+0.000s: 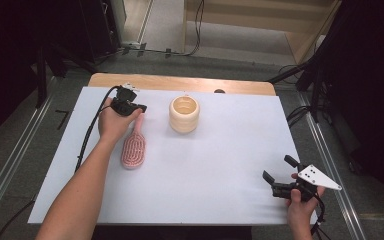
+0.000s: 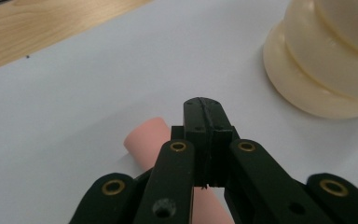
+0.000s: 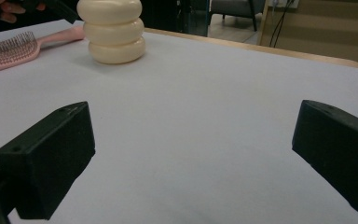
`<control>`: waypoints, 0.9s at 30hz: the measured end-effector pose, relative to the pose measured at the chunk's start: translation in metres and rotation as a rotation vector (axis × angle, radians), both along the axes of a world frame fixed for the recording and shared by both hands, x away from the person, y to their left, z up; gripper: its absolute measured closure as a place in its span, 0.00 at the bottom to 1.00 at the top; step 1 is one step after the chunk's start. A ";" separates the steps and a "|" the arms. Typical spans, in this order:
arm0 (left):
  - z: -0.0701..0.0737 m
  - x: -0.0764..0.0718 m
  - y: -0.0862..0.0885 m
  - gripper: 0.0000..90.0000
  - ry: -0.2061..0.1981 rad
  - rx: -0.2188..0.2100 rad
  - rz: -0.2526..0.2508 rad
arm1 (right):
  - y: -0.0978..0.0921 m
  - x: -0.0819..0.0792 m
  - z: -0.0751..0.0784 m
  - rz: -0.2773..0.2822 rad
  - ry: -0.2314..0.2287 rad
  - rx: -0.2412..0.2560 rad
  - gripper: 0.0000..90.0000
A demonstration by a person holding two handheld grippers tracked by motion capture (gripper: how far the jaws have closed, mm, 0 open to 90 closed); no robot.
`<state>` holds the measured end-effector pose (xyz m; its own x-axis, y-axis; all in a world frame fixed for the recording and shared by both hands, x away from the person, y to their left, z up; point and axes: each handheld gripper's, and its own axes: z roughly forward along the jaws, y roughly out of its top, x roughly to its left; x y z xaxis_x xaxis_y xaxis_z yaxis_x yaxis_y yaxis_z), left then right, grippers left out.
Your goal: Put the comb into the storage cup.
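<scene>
A pink hairbrush (image 1: 133, 148) lies bristles up on the white sheet (image 1: 220, 150), its handle (image 2: 144, 138) pointing toward the far edge. My left gripper (image 1: 141, 107) hovers just over the handle's end; its jaws are pressed flat together with nothing between them (image 2: 203, 114), and the handle passes underneath. A cream ribbed cup (image 1: 184, 114) stands upright just right of it (image 2: 326, 65). My right gripper (image 1: 278, 168) rests near the front right corner, its jaws wide apart (image 3: 193, 140) over bare sheet, facing the cup (image 3: 114, 30) and the brush (image 3: 9, 49).
The white sheet covers a wooden table whose far edge (image 1: 180, 81) shows as a strip. Black stands and cables (image 1: 300, 115) surround the table on the grey floor. Bare sheet stretches between the cup and the right gripper.
</scene>
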<state>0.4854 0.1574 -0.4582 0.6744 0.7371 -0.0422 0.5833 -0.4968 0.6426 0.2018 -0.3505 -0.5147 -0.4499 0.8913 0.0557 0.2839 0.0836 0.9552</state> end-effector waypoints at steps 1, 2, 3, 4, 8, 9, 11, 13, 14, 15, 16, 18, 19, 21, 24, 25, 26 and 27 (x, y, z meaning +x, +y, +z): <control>-0.002 0.001 -0.003 1.00 0.005 0.012 -0.003 | 0.000 0.000 0.000 0.000 0.000 0.001 0.00; -0.004 0.003 -0.006 1.00 0.011 0.020 -0.003 | 0.000 0.000 0.000 0.001 0.002 0.001 0.00; -0.005 0.005 -0.007 1.00 0.017 0.022 0.000 | 0.000 0.000 0.000 0.001 0.003 -0.001 0.00; -0.006 0.006 -0.007 1.00 0.026 0.029 0.004 | 0.000 0.000 0.000 0.001 0.003 -0.002 0.00; -0.010 0.011 -0.010 1.00 0.041 0.042 0.005 | 0.000 0.000 0.000 0.000 0.002 -0.002 0.00; -0.011 0.011 -0.012 1.00 0.040 0.056 0.003 | 0.000 0.000 0.000 -0.003 0.004 -0.002 0.00; -0.014 0.013 -0.015 1.00 0.042 0.094 -0.004 | 0.000 0.000 0.000 0.001 0.003 -0.004 0.00; -0.017 0.014 -0.015 1.00 0.046 0.107 0.003 | 0.000 0.000 0.000 0.002 0.002 -0.005 0.00; -0.018 0.015 -0.015 1.00 0.052 0.097 0.007 | 0.000 0.000 0.000 0.001 0.002 -0.005 0.00; -0.019 0.016 -0.014 1.00 0.053 0.095 0.011 | 0.000 0.000 0.000 0.002 0.002 -0.005 0.00; -0.020 0.016 -0.014 1.00 0.055 0.098 0.014 | 0.000 0.000 0.000 0.002 0.002 -0.005 0.00; -0.021 0.017 -0.013 1.00 0.058 0.103 0.018 | 0.000 0.000 0.000 0.000 0.002 -0.006 0.00; -0.022 0.018 -0.013 1.00 0.062 0.109 0.016 | 0.000 0.000 0.000 0.000 0.003 -0.006 0.00; -0.023 0.018 -0.010 1.00 0.071 0.120 0.020 | 0.000 0.000 0.000 -0.001 0.002 -0.006 0.00; -0.024 0.019 -0.004 1.00 0.081 0.109 0.034 | 0.001 0.000 0.000 -0.001 0.002 -0.007 0.00; -0.024 0.019 -0.001 1.00 0.083 0.105 0.039 | 0.001 0.000 0.000 -0.002 0.001 -0.006 0.00; -0.024 0.019 0.002 1.00 0.090 0.093 0.046 | 0.001 0.000 0.000 -0.003 0.001 -0.006 0.00; -0.024 0.019 0.006 1.00 0.095 0.064 0.054 | 0.001 0.000 0.000 -0.002 0.002 -0.008 0.00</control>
<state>0.5043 0.1636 -0.4822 0.6290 0.7754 -0.0559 0.6668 -0.5011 0.5516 0.2020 -0.3497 -0.5148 -0.4477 0.8928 0.0496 0.2864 0.0906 0.9538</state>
